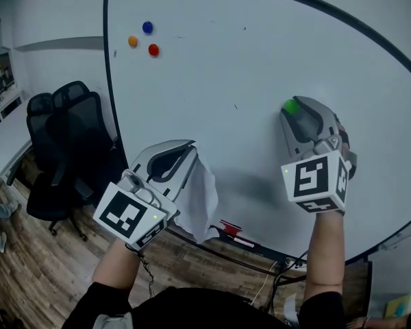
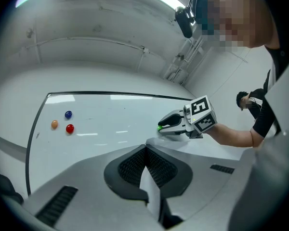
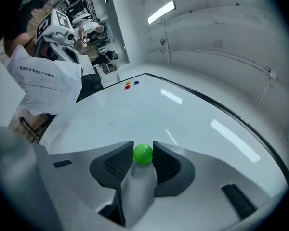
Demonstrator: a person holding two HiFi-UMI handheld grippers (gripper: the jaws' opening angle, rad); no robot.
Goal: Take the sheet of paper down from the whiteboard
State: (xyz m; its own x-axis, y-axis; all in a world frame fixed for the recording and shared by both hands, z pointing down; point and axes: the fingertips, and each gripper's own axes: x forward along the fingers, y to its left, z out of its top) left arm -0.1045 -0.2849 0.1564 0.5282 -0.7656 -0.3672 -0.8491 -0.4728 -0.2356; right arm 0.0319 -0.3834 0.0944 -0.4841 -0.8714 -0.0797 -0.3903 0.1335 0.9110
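The white sheet of paper (image 1: pixel 201 199) hangs off the whiteboard (image 1: pixel 246 67), pinched at its top by my left gripper (image 1: pixel 190 151), which is shut on it. Its edge runs between the shut pads in the left gripper view, paper (image 2: pixel 151 194). In the right gripper view the printed paper (image 3: pixel 44 82) dangles at the left under the left gripper (image 3: pixel 58 30). My right gripper (image 1: pixel 292 110) points at the board, its jaws closed on a round green magnet (image 3: pixel 143 154), magnet (image 1: pixel 290 106). Whether the magnet touches the board I cannot tell.
Blue (image 1: pixel 147 27), orange (image 1: pixel 132 40) and red (image 1: pixel 153 49) magnets sit at the board's upper left. Black office chairs (image 1: pixel 61 136) stand left of the board. A red item (image 1: pixel 229 227) lies on the board's tray below the paper. Cables hang under the board's lower right.
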